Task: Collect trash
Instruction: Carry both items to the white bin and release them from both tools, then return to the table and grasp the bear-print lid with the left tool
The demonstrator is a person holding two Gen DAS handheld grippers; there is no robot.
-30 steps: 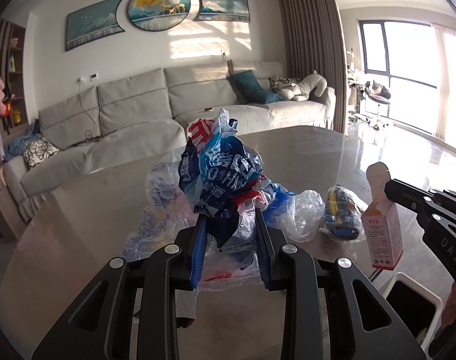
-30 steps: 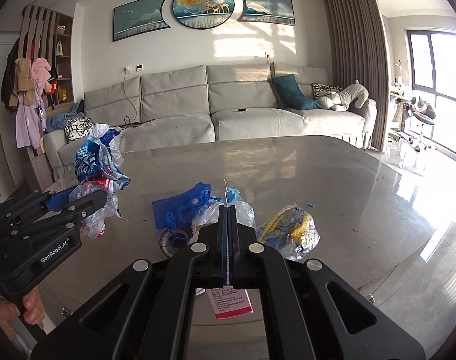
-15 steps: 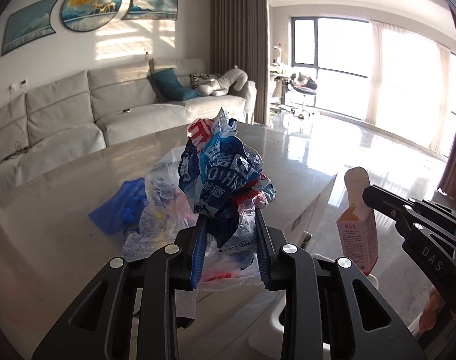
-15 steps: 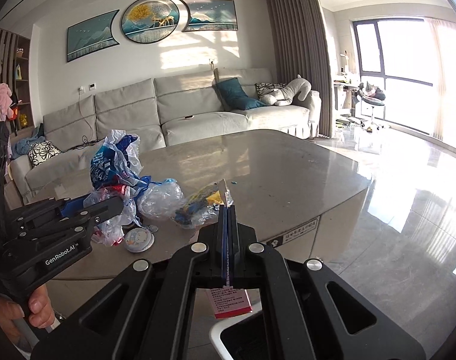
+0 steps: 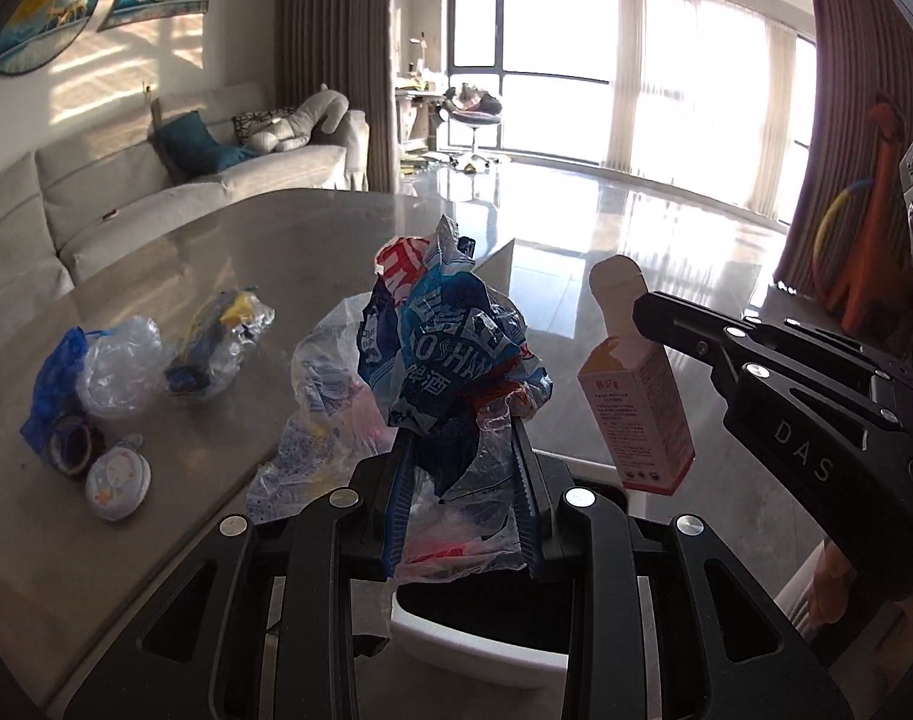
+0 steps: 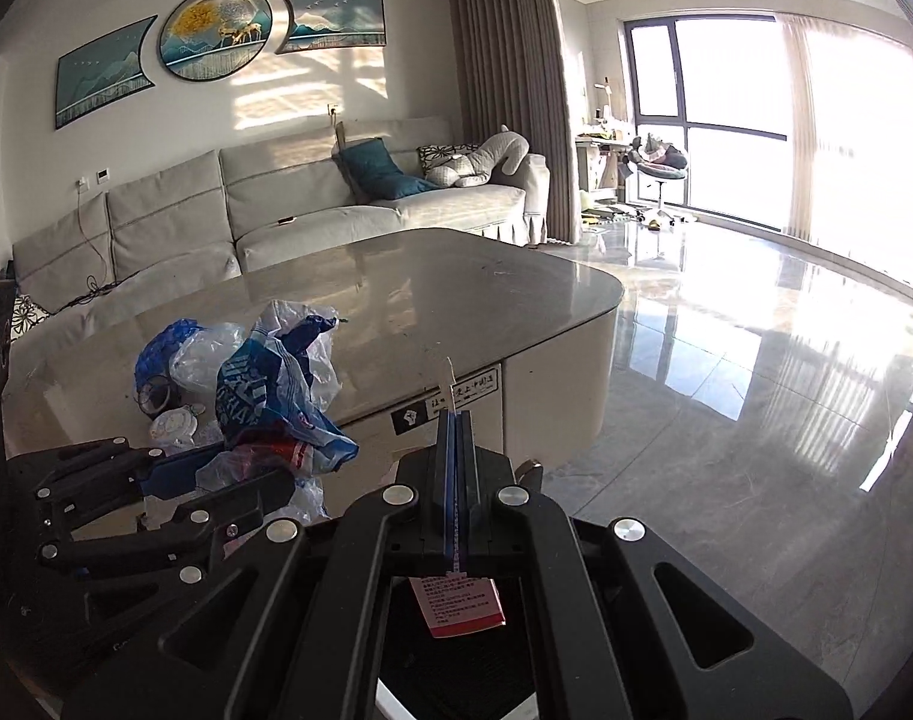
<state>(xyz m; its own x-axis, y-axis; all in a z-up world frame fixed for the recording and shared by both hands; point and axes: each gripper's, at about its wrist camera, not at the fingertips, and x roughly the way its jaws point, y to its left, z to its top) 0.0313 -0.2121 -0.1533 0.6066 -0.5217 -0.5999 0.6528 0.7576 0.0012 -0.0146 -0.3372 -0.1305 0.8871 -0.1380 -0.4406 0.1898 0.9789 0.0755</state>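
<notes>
Left wrist view: left hand-held gripper (image 5: pixel 463 474) pinched a crumpled wad of plastic bags (image 5: pixel 450 360), blue printed wrapper on top, held above a white bin (image 5: pixel 474 648) just off the tabletop (image 5: pixel 288 252) edge. Right hand-held gripper (image 5: pixel 648 312) came in from the right, clamped on a pink carton (image 5: pixel 636 414) by its upper edge. On the tabletop lay a clear bag with yellow-blue contents (image 5: pixel 219 345), a blue bag (image 5: pixel 54 384), a tape roll (image 5: pixel 69 450) and a round lid (image 5: pixel 118 483).

Right wrist view: right hand-held gripper (image 6: pixel 454 450) pressed together on the pink carton (image 6: pixel 459 606), which hung below its fingers. Left hand-held gripper (image 6: pixel 246 480) held the wad of plastic bags (image 6: pixel 276 396) beside the tabletop (image 6: pixel 432 282).
</notes>
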